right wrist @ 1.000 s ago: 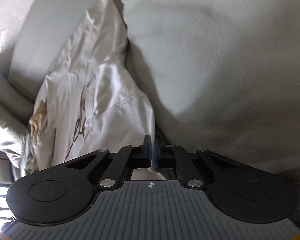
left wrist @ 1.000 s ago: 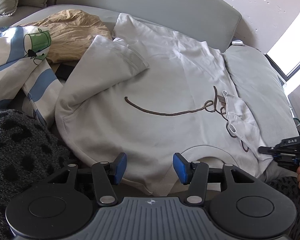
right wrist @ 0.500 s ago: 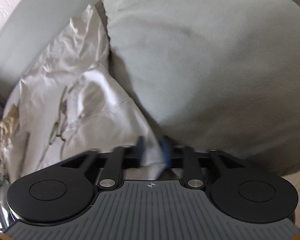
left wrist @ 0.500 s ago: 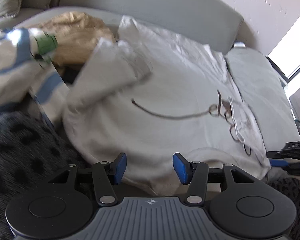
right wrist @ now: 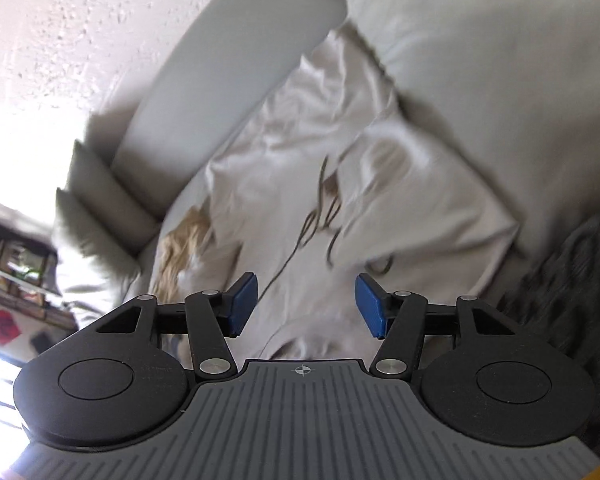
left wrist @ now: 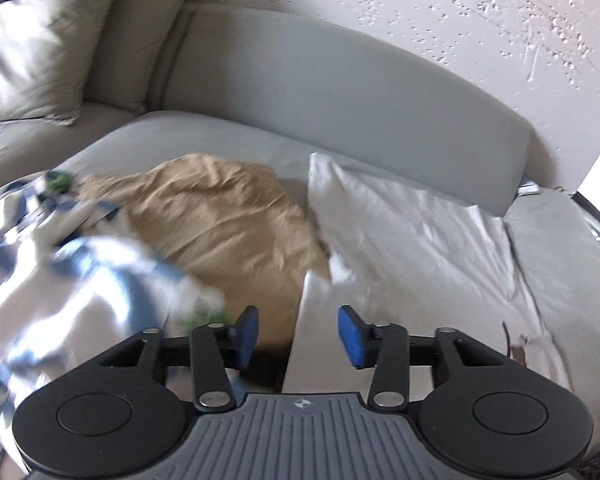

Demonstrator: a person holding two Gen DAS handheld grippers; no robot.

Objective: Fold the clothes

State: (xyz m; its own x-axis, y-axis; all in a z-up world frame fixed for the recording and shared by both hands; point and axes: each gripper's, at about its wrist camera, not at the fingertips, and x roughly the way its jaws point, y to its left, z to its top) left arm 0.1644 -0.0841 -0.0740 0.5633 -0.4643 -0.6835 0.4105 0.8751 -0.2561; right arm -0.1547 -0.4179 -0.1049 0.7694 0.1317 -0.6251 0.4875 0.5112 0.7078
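Both tools gaping, empty: left tool (left wrist: 298, 334), right tool (right wrist: 306, 306). Pale grey drawstring hoodie (right wrist: 300, 216) soft, floppy, bulky; best pinched at hem corners.

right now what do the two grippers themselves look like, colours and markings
Both look alike. The left gripper and right gripper each have blue rectangular pads on black linkage fingers with silver pivot screws, two round black housings, and a grey ribbed centre plate bearing a small crosshair mark. No cables or sleeves show.
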